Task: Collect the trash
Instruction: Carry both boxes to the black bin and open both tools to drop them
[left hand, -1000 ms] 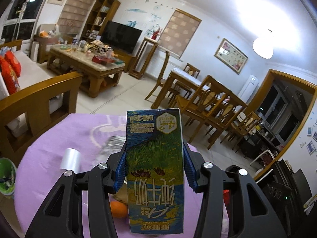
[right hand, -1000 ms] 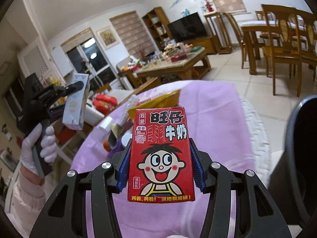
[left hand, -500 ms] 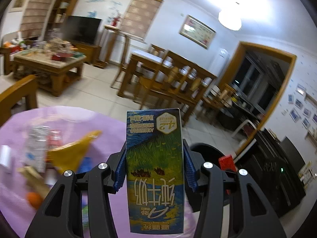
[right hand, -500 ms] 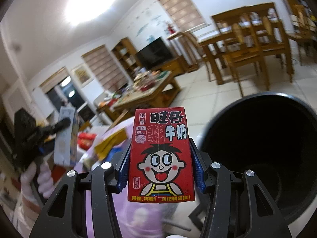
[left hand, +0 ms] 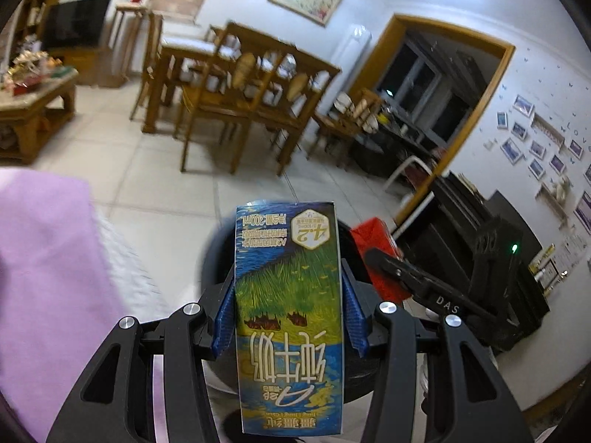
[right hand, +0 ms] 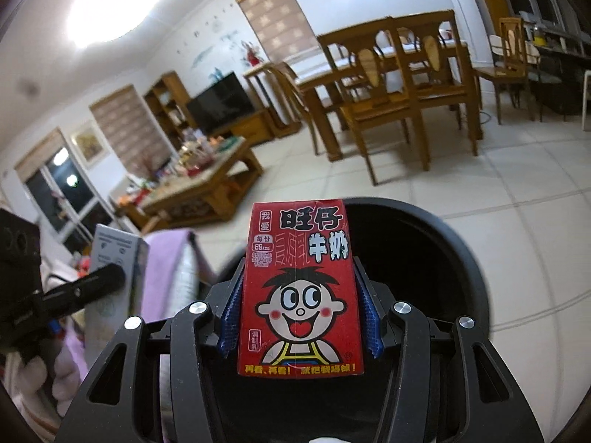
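My left gripper (left hand: 288, 310) is shut on a blue and green milk carton (left hand: 288, 313), held upside down over the black trash bin (left hand: 218, 254). My right gripper (right hand: 299, 310) is shut on a red milk carton (right hand: 301, 291) with a cartoon face, held above the bin's opening (right hand: 424, 258). The red carton (left hand: 376, 247) and the right gripper also show at the right of the left wrist view. The left gripper with its carton (right hand: 114, 269) shows at the left of the right wrist view.
The table with the purple cloth (left hand: 48, 258) lies left of the bin. Wooden dining chairs and a table (left hand: 236, 85) stand across the tiled floor. A coffee table (right hand: 199, 184) with clutter is farther back. Black equipment (left hand: 506, 269) stands right of the bin.
Both grippers have swung from over the purple table to over the black bin, each still holding its carton. The table's litter has left the left wrist view.
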A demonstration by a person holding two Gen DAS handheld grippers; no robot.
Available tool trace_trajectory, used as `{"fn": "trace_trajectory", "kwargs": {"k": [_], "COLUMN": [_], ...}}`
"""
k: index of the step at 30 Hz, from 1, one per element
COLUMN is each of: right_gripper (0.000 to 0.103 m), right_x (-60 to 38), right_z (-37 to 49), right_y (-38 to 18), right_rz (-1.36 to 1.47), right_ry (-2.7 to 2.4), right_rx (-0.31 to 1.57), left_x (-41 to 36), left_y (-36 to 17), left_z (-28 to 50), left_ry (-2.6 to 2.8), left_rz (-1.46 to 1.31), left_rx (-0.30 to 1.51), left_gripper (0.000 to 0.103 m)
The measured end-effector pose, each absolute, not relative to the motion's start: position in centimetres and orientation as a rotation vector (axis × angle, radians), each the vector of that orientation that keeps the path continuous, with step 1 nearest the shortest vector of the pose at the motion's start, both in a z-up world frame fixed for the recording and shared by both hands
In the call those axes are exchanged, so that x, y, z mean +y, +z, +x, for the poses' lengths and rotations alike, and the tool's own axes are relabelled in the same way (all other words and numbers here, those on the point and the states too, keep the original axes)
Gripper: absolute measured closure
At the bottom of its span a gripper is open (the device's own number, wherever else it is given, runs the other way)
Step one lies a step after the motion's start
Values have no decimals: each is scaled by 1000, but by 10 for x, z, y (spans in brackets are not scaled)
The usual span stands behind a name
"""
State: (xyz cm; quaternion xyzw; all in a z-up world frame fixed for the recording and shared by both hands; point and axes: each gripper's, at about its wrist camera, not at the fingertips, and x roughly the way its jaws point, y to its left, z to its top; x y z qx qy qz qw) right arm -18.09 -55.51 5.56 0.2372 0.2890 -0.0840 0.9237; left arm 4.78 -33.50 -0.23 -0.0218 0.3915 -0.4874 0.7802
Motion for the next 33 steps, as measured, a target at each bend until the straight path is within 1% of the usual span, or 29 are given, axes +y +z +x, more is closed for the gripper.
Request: {"fn": "trace_trajectory", "kwargs": {"k": [5, 10, 19, 33], "right_gripper": [51, 51, 51, 51], "right_x": [-561, -561, -548, -539], "right_z": [-172, -165, -161, -157], "right_y": [34, 21, 13, 11], "right_rz": [451, 426, 393, 346], "right_ry": [-191, -198, -224, -237], "right_rx": [660, 695, 725, 731], "left_x": [-369, -388, -396, -399], "left_y": [-28, -34, -48, -50], "left_z": [43, 36, 34, 19], "left_ry": [-1072, -1060, -1025, -1029], "left_rz": [-17, 1, 59, 127], "left_rx": [904, 919, 943, 913], "left_gripper": [54, 54, 54, 54]}}
